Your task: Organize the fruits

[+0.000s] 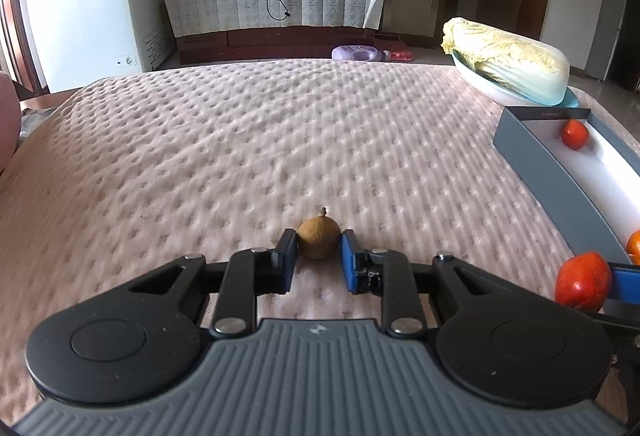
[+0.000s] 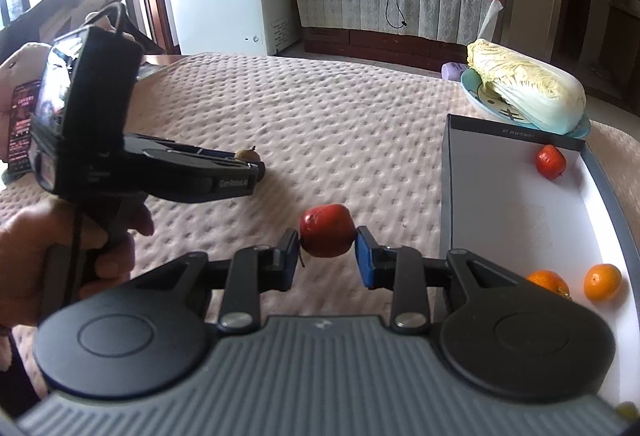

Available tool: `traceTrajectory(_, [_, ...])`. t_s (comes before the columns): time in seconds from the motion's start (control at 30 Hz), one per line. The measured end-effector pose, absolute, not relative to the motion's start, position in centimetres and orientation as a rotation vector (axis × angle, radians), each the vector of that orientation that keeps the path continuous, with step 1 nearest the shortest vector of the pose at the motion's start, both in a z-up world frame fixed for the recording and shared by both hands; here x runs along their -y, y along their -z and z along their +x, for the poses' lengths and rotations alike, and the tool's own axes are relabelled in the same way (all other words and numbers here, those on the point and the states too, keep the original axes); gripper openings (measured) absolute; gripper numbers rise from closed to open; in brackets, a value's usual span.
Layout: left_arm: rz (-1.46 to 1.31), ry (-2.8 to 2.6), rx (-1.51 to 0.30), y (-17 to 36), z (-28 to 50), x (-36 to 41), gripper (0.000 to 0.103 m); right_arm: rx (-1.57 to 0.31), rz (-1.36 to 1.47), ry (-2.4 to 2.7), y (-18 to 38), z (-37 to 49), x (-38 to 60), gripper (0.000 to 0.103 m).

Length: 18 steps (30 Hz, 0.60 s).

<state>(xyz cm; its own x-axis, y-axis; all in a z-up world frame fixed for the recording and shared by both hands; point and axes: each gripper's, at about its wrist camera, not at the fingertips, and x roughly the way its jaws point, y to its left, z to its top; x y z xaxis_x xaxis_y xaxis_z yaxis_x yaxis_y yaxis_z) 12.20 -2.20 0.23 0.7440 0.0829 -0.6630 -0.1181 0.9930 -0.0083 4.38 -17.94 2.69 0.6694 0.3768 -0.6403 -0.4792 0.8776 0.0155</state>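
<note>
Round brown fruit (image 1: 319,238) on dimpled cloth (image 1: 280,140) — rough skin.

Left wrist view sits low over the mattress (image 1: 280,124), facing its far edge; right wrist view rides higher, facing alike. Both share the box (image 2: 472,196) and cabbage (image 1: 516,64).

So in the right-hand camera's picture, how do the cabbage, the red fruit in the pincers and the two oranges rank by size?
1. cabbage, despite being farthest.
2. held red fruit, though nearness flatters it.
3. The two oranges: one is partly hidden, so unranked.
</note>
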Motion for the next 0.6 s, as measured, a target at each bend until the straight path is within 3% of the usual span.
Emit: traceTrajectory(0.6, [-0.058, -0.096, -0.662, -3.6, 9.3, 1.7, 0.028, -0.657, -0.127, -0.503, -3.6, 3.1, 16.4, 0.034])
